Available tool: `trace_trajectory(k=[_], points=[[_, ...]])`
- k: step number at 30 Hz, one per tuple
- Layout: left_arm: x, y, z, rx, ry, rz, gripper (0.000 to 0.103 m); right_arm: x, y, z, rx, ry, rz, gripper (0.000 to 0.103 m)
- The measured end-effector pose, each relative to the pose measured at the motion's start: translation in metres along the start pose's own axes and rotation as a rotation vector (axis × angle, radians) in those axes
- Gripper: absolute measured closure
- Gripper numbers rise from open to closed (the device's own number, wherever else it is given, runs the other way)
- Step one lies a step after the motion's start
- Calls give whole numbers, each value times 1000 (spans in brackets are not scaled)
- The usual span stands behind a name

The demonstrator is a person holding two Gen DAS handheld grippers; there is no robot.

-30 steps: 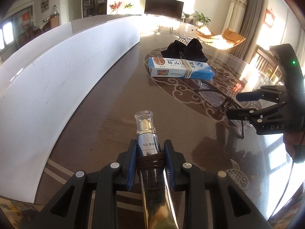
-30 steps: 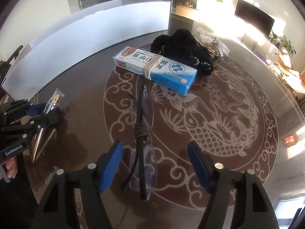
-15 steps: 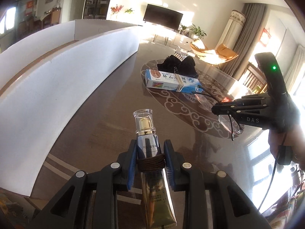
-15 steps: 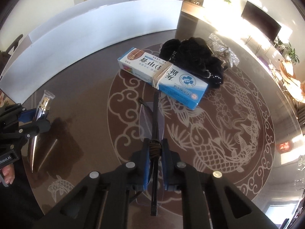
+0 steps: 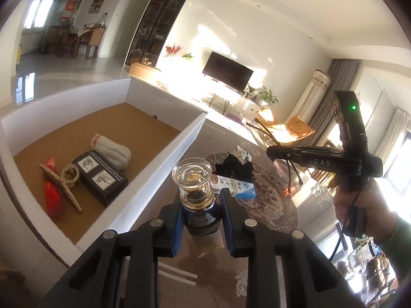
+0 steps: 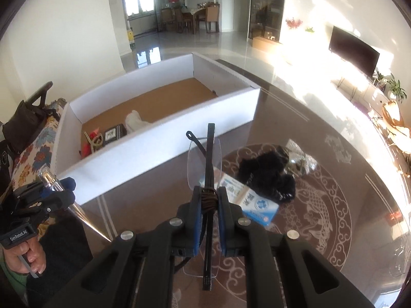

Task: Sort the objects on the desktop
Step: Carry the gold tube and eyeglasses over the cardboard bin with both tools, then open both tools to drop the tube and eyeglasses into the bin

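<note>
My left gripper is shut on a silver-gold cosmetic tube with a clear cap, held up off the table beside the white box. My right gripper is shut on folded rimless glasses, pinched at a brown cord wound round them, also lifted above the table. In the left wrist view the right gripper hangs at the right with the glasses' arms dangling under it. The right wrist view has the left gripper and tube at the left, near the box's near wall.
Inside the box lie a black case, a white rolled cloth, a red packet and a woven clip. On the dark patterned table sit a blue-white medicine carton, a black cloth bundle and crinkled foil.
The right gripper closed on the glasses and lifted them off the table. The left gripper rose with the tube and tilted up, so the box's inside came into view.
</note>
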State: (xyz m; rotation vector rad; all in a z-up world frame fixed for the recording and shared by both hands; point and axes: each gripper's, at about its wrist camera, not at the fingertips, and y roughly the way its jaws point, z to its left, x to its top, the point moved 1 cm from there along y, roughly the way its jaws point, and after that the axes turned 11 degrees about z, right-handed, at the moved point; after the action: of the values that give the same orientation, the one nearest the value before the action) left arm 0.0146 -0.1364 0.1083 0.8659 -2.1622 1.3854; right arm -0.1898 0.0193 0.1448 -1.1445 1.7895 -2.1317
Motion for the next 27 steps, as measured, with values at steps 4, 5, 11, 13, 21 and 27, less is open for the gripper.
trace_trajectory(k=[4, 5, 11, 13, 21, 27], points=[[33, -33, 33, 16, -37, -24, 77, 46, -13, 43, 53, -37, -72, 91], [42, -38, 43, 31, -47, -24, 77, 57, -14, 54, 74, -43, -88, 91], [101, -29, 115, 169, -118, 56, 77, 114, 4, 134, 195, -84, -119, 91], [114, -8, 141, 227, -138, 126, 77, 127, 24, 160, 214, -102, -92, 91], [124, 73, 222, 340, -336, 340, 61, 124, 130, 219, 243, -152, 166, 89], [124, 66, 218, 397, -359, 259, 39, 108, 145, 224, 288, -161, 210, 47]])
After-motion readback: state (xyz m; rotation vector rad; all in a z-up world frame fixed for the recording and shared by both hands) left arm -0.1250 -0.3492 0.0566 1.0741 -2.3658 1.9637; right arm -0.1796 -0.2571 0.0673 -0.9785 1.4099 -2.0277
